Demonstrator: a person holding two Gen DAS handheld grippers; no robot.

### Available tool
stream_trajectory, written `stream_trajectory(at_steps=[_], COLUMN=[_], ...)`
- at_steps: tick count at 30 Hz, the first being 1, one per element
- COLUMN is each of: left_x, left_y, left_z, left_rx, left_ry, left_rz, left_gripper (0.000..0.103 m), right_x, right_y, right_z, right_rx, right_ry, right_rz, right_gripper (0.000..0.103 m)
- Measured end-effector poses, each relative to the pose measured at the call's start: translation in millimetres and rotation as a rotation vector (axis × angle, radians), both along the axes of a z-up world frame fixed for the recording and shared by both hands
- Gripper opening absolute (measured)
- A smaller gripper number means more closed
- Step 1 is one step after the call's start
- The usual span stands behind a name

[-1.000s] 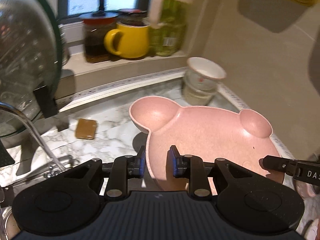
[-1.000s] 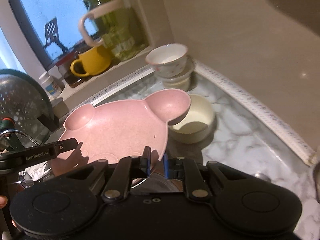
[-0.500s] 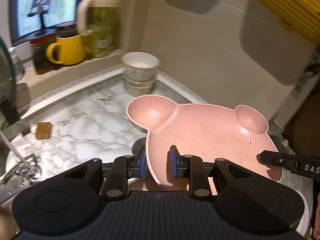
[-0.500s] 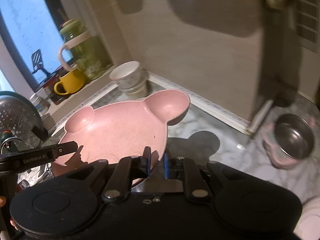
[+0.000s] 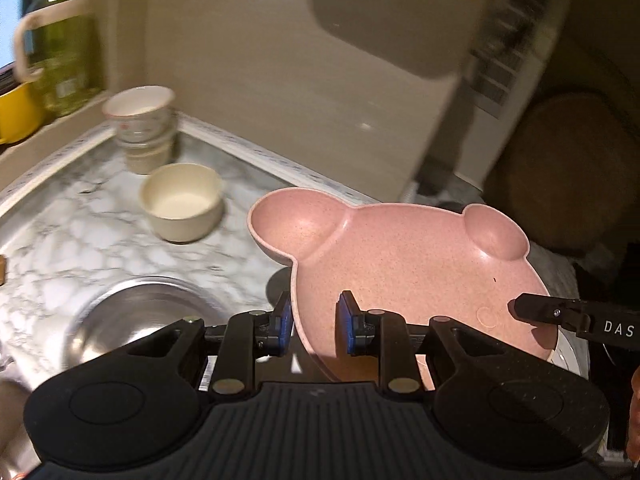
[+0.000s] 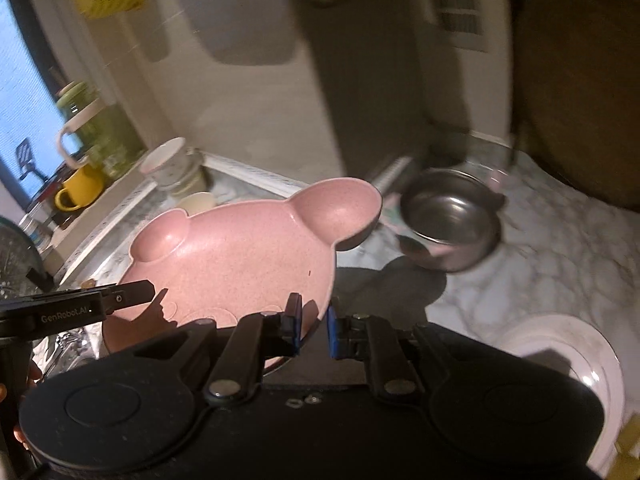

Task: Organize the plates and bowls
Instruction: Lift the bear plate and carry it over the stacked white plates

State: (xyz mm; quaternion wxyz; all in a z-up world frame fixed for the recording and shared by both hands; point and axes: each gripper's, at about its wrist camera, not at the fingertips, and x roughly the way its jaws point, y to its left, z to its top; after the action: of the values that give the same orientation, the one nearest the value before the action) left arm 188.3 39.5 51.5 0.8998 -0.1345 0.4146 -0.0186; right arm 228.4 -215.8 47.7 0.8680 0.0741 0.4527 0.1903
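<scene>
Two grippers share one load: the left gripper [image 5: 314, 326] has its blue pads either side of the near rim of the pink bear-shaped speckled plate [image 5: 400, 272], jaws narrow and clamped on it, and the right gripper [image 6: 313, 326] pinches the opposite rim the same way; I judge the double hold is there because the plate is wide and shallow and would tip from one edge. The plate hangs in the air above the marble countertop [image 5: 80, 248], roughly level, hollow side up; its two round ears point away from both cameras toward the wall, so its long axis runs ear-side to chin-side, chin nearest the person. Below and right lies a white round plate [image 6: 576, 356], perhaps the stacking spot; farther off sit a steel bowl [image 6: 452, 224], a cream bowl [image 5: 182, 202], then stacked white cups [image 5: 140, 128] in the corner and a yellow mug [image 6: 78, 192] on the sill.
</scene>
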Motion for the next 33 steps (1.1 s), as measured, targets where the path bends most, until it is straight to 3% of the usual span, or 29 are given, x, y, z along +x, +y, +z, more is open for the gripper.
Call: stream_trajectory(at_steps=[13,33], left_x=[28.4,38.3], left_y=[-102.2,-222.3], left_z=[-19.6,-62.4], left_rx=[-0.009,0.018], left_ry=[0.031,0.095], left_rz=[-0.213,-0.432], left_gripper=[0.024,0.024], right_x=[-27.2,-63.0], right_y=[-101.1,-202.9], right_z=[-22.9,-60.2], right_rx=[-0.038,-0.039], right_ry=[0.045,0.098], right_rz=[-0.188,-0.369], right_gripper=[0.014,0.013])
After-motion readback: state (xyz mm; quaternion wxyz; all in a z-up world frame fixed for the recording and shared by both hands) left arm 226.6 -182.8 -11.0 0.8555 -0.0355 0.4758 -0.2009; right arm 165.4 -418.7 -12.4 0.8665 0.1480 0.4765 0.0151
